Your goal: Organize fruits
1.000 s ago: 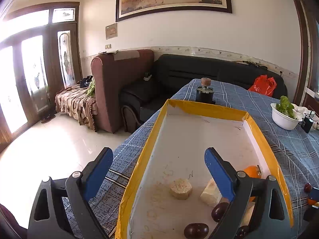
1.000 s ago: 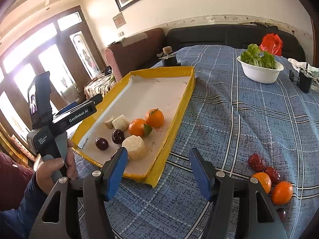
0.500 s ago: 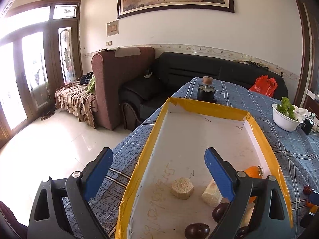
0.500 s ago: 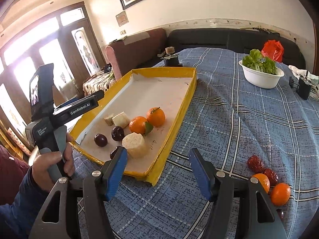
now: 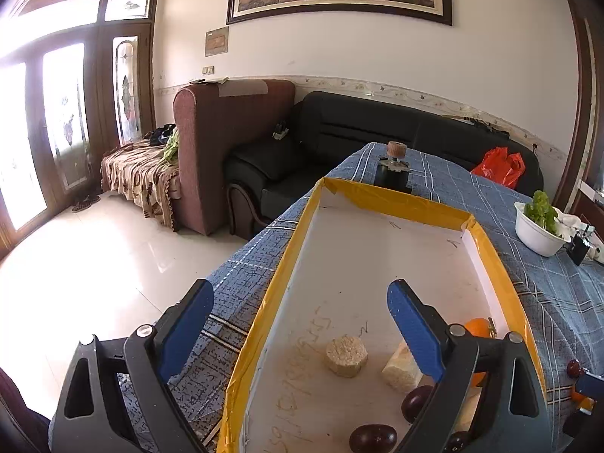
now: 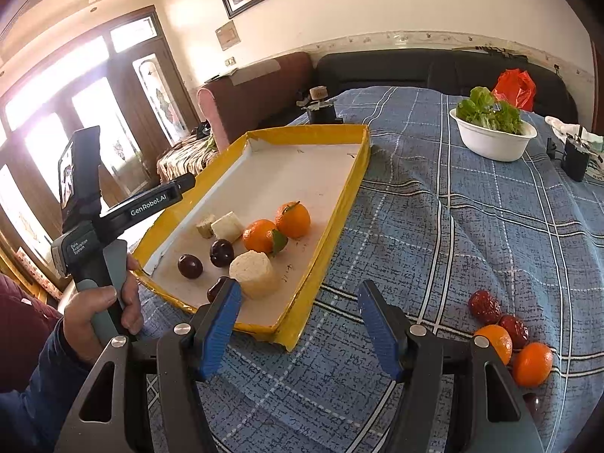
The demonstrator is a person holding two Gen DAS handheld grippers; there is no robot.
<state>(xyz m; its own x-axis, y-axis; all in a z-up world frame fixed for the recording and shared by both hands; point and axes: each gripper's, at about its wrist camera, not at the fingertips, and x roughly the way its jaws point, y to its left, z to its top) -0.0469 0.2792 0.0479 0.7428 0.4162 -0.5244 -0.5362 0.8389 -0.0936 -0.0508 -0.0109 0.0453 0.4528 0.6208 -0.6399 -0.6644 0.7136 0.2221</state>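
- The table (image 6: 472,207), under a blue plaid cloth, fills the right wrist view from 12 o'clock down to 6 o'clock.
- A shallow tray (image 6: 341,204) with yellow taped walls and a white floor lies on the cloth at about 10 o'clock of that view; in the left wrist view its rim (image 5: 502,271) runs from 12 to 5 o'clock.
- The left gripper (image 5: 300,334) hovers over the tray's near left wall, jaws spread wide with nothing between the blue pads; a hand (image 6: 100,311) grips its handle at 8 o'clock of the right wrist view.
- The right gripper (image 6: 300,324) hangs over the cloth just off the tray's near corner, jaws partly apart and empty.
- A white bowl (image 6: 494,141) of green leaves stands at 1 o'clock, well apart from the tray.
- Inside the tray, toward its near end: two oranges (image 6: 275,228) touching, three pale cut chunks (image 6: 255,273), and dark round plums (image 6: 205,260) beside them.
- Loose on the cloth at 4 o'clock, clear of the tray: two more oranges (image 6: 532,362) and two wrinkled red dates (image 6: 485,305), bunched together.
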